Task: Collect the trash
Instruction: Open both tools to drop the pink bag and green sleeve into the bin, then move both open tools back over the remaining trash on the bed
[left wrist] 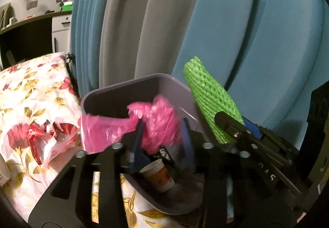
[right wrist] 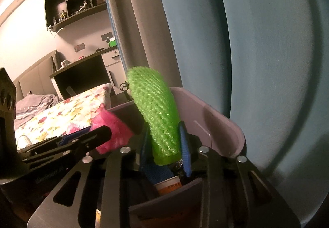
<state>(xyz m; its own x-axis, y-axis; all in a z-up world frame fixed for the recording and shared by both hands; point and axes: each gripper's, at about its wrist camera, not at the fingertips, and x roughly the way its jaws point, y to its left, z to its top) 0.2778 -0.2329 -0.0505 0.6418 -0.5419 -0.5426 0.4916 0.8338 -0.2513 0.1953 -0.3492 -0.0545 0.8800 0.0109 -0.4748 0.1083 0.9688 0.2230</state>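
Both grippers hung over the grey bin (left wrist: 115, 92): the left gripper (left wrist: 162, 135) loosened around a pink plastic bag (left wrist: 158, 123) draping over the bin's left rim, the right gripper (right wrist: 164, 145) loosened beside an upright green foam net (right wrist: 156, 112), both directly above the bin's mouth.

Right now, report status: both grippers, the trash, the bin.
Left gripper around pink plastic bag, over grey bin. Right gripper around green foam net, same bin. Paper cup already inside. Nothing blocking.
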